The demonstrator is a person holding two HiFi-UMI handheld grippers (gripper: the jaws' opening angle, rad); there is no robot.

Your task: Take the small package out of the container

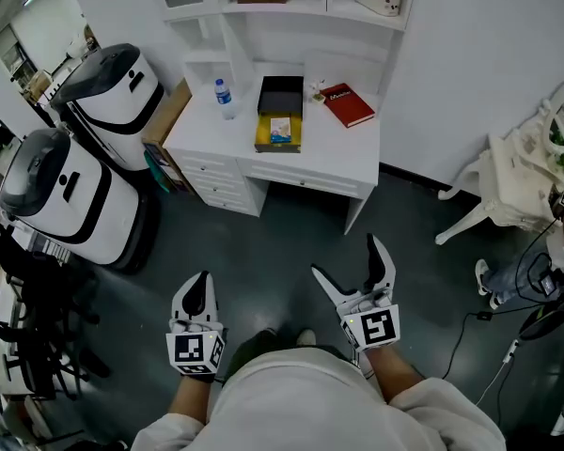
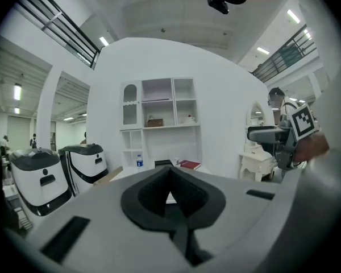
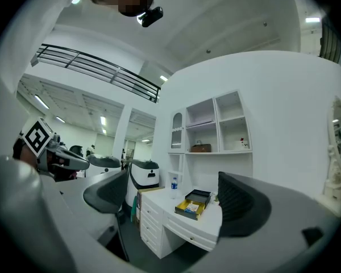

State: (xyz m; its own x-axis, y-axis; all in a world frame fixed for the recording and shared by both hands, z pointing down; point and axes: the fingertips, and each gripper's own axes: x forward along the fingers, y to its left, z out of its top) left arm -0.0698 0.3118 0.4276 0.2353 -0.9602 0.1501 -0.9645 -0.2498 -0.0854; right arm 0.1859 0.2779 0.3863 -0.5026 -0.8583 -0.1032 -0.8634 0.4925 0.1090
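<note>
A white desk point(image 1: 320, 158) topped by a shelf unit stands against the wall, well ahead of the person, who looks too far off to reach it. Left of the desk sit two white-and-black machines point(image 1: 61, 195); to its right, a white chair point(image 1: 508, 191). Both grippers are held low, short of the desk: the right gripper point(image 1: 348, 258) with jaws spread wide around nothing, apparently readied for the pick, the left gripper point(image 1: 201, 282) with jaws pressed together and empty, likely idle. On the desk the yellow container point(image 1: 261, 137) lies uncovered, a black lid point(image 1: 281, 95) just behind it, a red book point(image 1: 348, 104) to its right and a water bottle point(image 1: 225, 99) to its left. The small package point(image 1: 280, 128) is still inside the container.
</note>
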